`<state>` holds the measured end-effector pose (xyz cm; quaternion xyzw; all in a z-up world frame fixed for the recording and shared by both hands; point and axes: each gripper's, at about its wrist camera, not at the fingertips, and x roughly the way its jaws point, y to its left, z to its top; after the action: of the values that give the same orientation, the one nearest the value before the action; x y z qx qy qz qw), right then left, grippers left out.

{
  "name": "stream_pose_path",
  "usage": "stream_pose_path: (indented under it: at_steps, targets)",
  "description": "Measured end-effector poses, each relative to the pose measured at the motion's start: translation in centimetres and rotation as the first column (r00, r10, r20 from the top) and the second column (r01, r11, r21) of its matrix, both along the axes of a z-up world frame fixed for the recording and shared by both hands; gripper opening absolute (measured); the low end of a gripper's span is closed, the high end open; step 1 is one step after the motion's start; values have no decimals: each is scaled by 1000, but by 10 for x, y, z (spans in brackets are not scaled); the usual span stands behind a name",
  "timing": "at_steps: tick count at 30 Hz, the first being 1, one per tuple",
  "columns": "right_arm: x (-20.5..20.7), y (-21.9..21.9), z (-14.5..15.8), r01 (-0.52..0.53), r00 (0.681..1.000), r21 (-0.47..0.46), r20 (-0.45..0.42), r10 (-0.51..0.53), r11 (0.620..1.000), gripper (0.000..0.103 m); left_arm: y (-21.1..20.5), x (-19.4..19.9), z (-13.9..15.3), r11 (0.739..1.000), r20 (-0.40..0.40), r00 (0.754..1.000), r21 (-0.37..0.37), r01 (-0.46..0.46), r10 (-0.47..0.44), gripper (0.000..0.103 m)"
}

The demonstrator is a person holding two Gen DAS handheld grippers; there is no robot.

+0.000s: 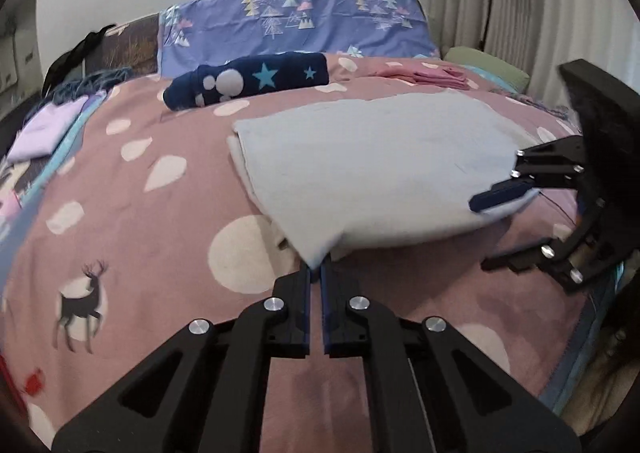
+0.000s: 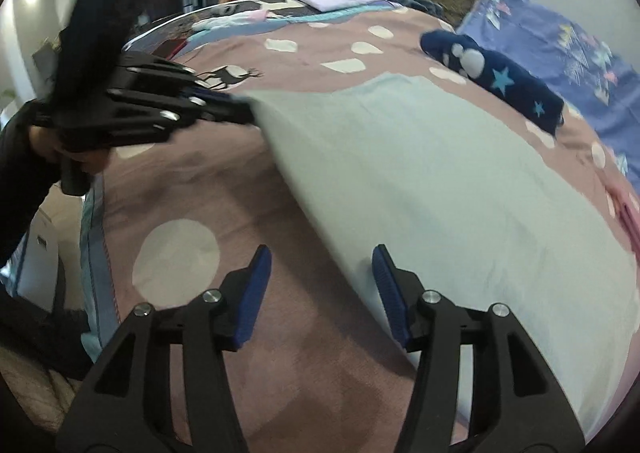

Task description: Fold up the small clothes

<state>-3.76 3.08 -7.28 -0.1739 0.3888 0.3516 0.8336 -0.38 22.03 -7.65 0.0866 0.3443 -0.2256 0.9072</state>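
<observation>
A pale blue garment [image 1: 376,165] lies folded over on the pink bedspread [image 1: 160,237]. My left gripper [image 1: 315,271] is shut on its near corner, which is lifted a little. It also shows in the right wrist view [image 2: 244,111], holding the cloth's left corner. My right gripper [image 2: 320,285] is open, its jaws standing on either side of the garment's [image 2: 440,189] near edge. In the left wrist view the right gripper [image 1: 490,233] sits at the cloth's right corner, one finger above the cloth and one below.
A folded navy garment with stars [image 1: 248,79] lies beyond the pale cloth. A folded pink item [image 1: 436,77] sits at the back right, a lilac folded item [image 1: 44,129] at the left. Purple pillows [image 1: 296,21] line the headboard. The bed's edge drops off at the right [image 1: 592,365].
</observation>
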Motion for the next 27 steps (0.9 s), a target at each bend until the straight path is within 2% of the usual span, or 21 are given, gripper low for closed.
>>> stream_pose_path:
  at_steps: [4,10,11,13,14,16,18,20,22,24,25,26,27]
  targets:
    - [3,9,-5,17,1000,-17,5,-17,1000,55,14,-5,-20,999,-63,998,24,-22,24,0]
    - [-5,57,-19,4,991,-140,136,15,990,56,53,-17,-25,985,-92,985,-84,-153,145,0]
    - [-6,64,-21,12,986,-156,166,15,988,56,57,-16,-24,981,-94,982,-94,-170,161,5]
    - [-6,83,-23,27,974,-188,226,16,982,56,62,-12,-23,975,-98,979,-111,-191,180,25]
    - [-5,90,-24,33,970,-201,244,18,979,56,64,-8,-21,972,-100,977,-128,-198,186,42]
    - [-3,107,-27,51,961,-235,276,16,971,55,66,3,-17,968,-95,979,-157,-194,181,45]
    - [0,119,-29,65,958,-246,288,9,967,54,67,22,-13,964,-116,983,-211,-162,140,46]
    - [3,129,-30,59,960,-239,279,11,969,51,70,52,-10,946,-155,983,-292,-144,102,46]
    - [7,136,-30,53,963,-226,268,10,973,49,68,86,-8,917,-197,975,-361,-170,104,46]
    - [11,139,-31,58,964,-222,264,3,973,46,58,113,-8,901,-223,973,-409,-149,59,46]
    - [14,140,-31,66,964,-222,266,-5,973,46,52,127,-11,893,-240,970,-431,-133,28,48]
    - [16,140,-31,74,964,-221,267,-12,972,45,45,147,-18,889,-275,961,-438,-137,13,58]
    - [19,140,-32,81,964,-221,267,-19,972,43,41,160,-23,889,-304,953,-433,-150,12,60]
